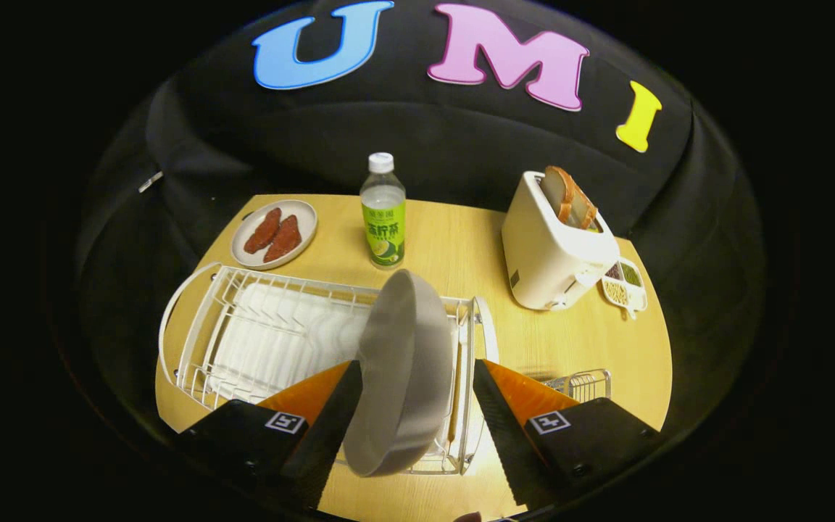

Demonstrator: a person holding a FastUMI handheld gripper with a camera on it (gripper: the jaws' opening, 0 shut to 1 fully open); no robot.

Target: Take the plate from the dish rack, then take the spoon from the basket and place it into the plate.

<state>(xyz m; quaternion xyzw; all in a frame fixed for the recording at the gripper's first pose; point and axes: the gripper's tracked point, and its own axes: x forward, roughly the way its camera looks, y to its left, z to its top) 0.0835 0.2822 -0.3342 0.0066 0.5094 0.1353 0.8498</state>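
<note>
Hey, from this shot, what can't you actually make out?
- Spoon: the basket is mostly behind the right finger, so its contents stay hidden.
- Grip: the gripper straddles the upright plate; the left finger looks to touch it, a gap shows at the right.
- Rack: its near edge is covered by the fingers.

Matt grey plate [404,370], white coated-wire dish rack [272,337], pale wood-grain table [461,246], glossy plastic toaster [551,254].

Bottle [383,212], toaster [552,255] w/ bread [567,196]

Grey plate [404,373] upright in rack [258,337]
</note>
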